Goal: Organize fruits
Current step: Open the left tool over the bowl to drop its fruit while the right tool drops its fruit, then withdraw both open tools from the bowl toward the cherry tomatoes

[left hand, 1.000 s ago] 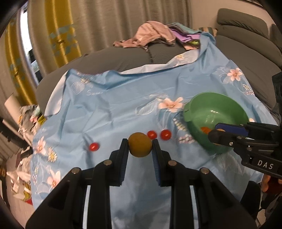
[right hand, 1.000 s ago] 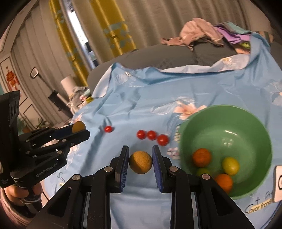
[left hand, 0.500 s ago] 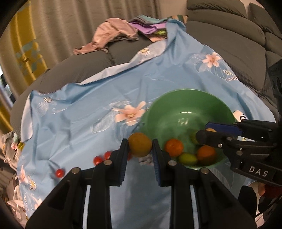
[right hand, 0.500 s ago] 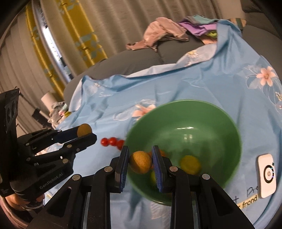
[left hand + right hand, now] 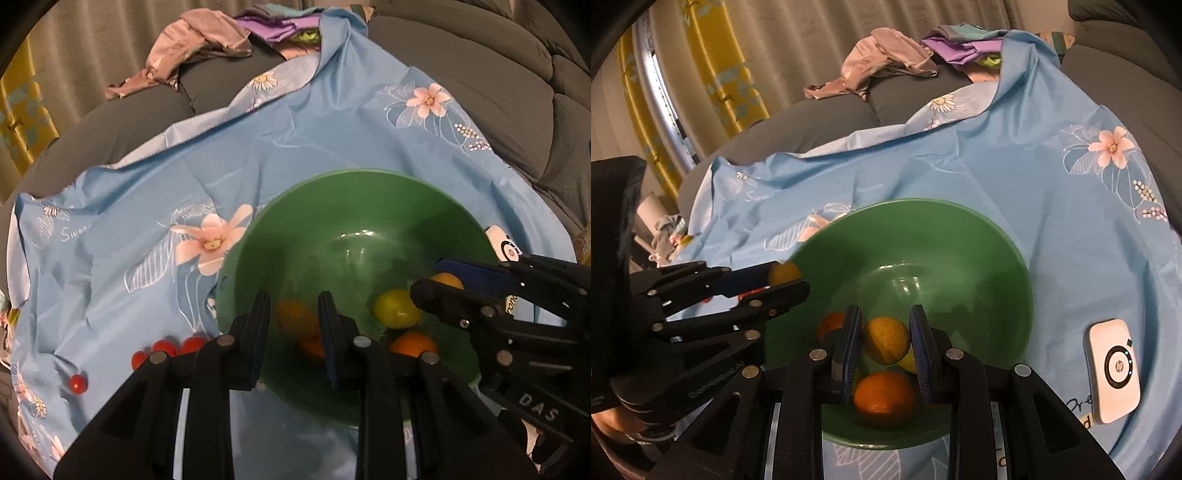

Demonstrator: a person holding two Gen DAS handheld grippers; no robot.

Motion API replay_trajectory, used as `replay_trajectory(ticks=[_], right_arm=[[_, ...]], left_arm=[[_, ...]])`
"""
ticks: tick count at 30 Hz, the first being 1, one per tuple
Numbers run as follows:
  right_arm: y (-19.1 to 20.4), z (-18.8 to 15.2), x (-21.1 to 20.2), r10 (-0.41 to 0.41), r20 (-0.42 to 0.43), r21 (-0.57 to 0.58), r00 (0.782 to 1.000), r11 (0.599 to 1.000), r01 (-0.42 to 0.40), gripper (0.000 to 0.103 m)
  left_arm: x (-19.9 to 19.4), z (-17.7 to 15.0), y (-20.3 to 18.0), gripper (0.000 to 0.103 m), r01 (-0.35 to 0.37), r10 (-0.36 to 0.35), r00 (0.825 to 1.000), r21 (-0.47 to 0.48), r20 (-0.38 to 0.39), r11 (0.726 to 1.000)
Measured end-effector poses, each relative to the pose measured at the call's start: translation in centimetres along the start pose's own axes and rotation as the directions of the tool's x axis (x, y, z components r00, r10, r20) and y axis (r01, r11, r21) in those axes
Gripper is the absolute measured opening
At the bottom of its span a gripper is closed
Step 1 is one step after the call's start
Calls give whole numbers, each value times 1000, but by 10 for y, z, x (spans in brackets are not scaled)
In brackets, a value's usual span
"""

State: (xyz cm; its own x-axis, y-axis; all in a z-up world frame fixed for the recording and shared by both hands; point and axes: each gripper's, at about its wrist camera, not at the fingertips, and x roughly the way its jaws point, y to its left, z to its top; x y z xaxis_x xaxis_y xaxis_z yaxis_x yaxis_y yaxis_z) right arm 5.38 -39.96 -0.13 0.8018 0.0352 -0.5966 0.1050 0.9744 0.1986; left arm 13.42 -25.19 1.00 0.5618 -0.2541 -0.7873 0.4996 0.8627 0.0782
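A green bowl (image 5: 369, 206) sits on a blue flowered cloth and holds oranges and a yellow lemon (image 5: 395, 308). My left gripper (image 5: 293, 314) is over the bowl's near left side with a blurred orange fruit (image 5: 295, 321) between its fingers; in the right wrist view it (image 5: 786, 278) still holds that fruit (image 5: 785, 273). My right gripper (image 5: 884, 339) is shut on a yellow-orange fruit (image 5: 885, 339) just above the bowl (image 5: 960, 229), over an orange (image 5: 884, 393). Red cherry tomatoes (image 5: 166, 349) lie on the cloth left of the bowl.
A white HP device (image 5: 1113, 369) lies on the cloth right of the bowl. A lone red tomato (image 5: 78, 384) lies further left. Clothes (image 5: 199, 48) are piled on the grey sofa behind. Yellow curtains (image 5: 713, 62) hang at the back left.
Both grippers have moved from above the cloth to over the bowl, each carrying its fruit. The fruit between the left fingers now looks blurred and lower.
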Motion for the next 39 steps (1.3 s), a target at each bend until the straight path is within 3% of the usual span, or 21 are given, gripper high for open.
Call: replay_trajectory(ticks=[4,7,9,14,18,28,39], right_arm=[[-4,-2,2,-16,1,6,1000,1000,16,29],[-9,-3,1,-11,-2,20,1000,1000,11,29],[-12,-3,-1,-17,1,29,1000,999,17,29],[-18,-5,-7,-6,16,61,1000,998,5,32],[-16,-9,-14,14,30,68,999,998,-16,32],[16,-21,-29,131,42,4,991,991,-131,33],[76,-33,-35,208,-1,-144,978,968,-206,33]], left_arm=[[4,-2,-5,27,-8,8,1000,23,-15,1000],[5,-2,-5,43,-15,15,1000,18,-21,1000],[4,-3,-3,61,-21,21,1000,8,-22,1000],[-10,-9,3,66,-26,26,1000,-24,-5,999],[-28,-23,15,79,-11,13,999,-68,31,998],[-68,-74,62,84,0,0,1000,-214,-2,977],[-89,-117,85,85,-71,59,997,-305,-50,950]])
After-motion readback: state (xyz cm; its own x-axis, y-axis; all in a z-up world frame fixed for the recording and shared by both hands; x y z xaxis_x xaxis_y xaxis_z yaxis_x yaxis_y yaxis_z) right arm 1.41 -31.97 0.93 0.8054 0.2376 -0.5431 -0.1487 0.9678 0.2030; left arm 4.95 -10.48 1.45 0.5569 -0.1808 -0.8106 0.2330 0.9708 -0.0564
